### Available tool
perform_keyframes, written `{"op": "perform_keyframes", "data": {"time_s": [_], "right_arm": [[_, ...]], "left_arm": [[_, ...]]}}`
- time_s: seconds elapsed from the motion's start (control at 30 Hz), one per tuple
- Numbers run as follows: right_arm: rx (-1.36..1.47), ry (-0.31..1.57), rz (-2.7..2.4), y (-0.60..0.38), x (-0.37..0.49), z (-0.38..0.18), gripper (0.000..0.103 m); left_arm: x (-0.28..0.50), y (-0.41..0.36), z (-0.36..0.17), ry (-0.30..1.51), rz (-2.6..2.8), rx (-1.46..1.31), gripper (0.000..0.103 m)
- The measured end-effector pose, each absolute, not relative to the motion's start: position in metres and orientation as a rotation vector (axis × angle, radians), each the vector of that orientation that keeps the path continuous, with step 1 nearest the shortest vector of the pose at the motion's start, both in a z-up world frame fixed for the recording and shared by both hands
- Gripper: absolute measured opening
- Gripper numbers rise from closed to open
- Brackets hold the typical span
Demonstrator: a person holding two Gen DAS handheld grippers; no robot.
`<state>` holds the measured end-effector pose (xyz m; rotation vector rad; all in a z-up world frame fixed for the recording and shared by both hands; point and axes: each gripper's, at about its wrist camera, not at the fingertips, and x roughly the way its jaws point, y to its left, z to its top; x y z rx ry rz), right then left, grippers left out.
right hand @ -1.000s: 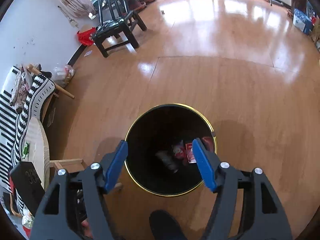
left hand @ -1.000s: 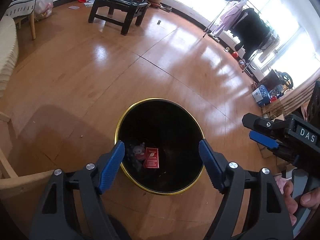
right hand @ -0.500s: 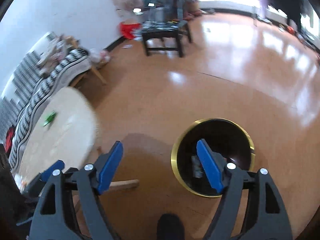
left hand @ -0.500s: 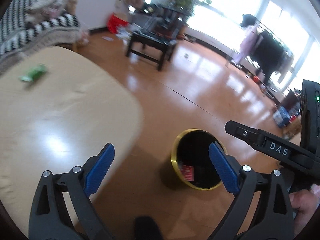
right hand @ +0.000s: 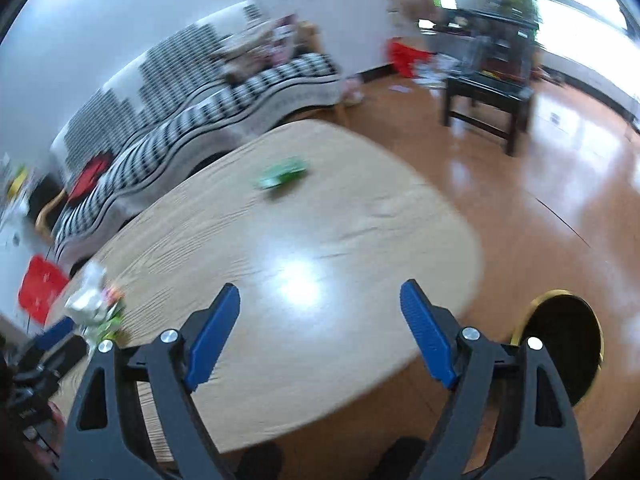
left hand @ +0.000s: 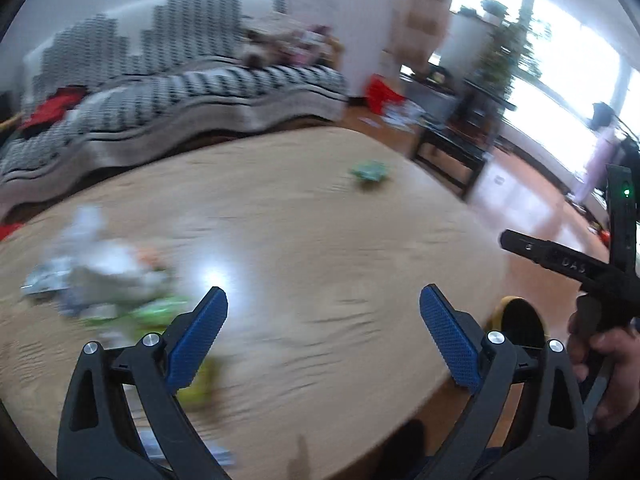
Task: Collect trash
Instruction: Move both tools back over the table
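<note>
My left gripper (left hand: 323,292) hangs open over the round wooden table (left hand: 340,240), nothing between its blue pads. A blurred heap of silver and green wrappers (left hand: 104,276) lies on the table left of it, and a yellow-green wrapper (left hand: 200,384) shows under its left finger. A lone green wrapper (left hand: 370,171) lies at the far side. My right gripper (right hand: 319,286) is over the table's near edge, its jaws opening and empty. In the right wrist view the green wrapper (right hand: 282,174) is ahead and the heap (right hand: 94,308) far left. The gold-rimmed black bin (right hand: 556,294) stands on the floor, lower right.
A striped sofa (right hand: 200,92) with red cushions runs behind the table. A black low table (right hand: 488,92) and a red bag (right hand: 404,56) stand on the wooden floor beyond. The bin's rim (left hand: 498,312) peeks past the table edge. A hand (left hand: 604,356) grips the right tool.
Both grippers have swung up and away from the bin to over the table. Their jaws have widened. The bin has slid to the lower right of each view.
</note>
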<state>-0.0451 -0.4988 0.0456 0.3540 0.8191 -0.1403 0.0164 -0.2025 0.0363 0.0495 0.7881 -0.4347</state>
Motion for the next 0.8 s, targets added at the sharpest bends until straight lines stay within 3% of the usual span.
{"op": "perform_keyframes", "data": {"time_s": [0.17, 0.43, 0.8], "right_arm": [[0.282, 0.833, -0.037, -0.430, -0.017, 0.050, 0.080], [0.260, 0.870, 0.091, -0.364, 0.019, 0.040, 0.080], [0.361, 1.053, 0.346, -0.296, 0.038, -0.004, 0.080]], "left_arm": [[0.020, -0.105, 0.041, 0.743, -0.266, 0.045, 0.096], [0.051, 0.016, 0.025, 0.840, -0.111, -0.177, 0.096], [0.024, 0.007, -0.014, 0.959, -0.310, -0.040, 0.096]]}}
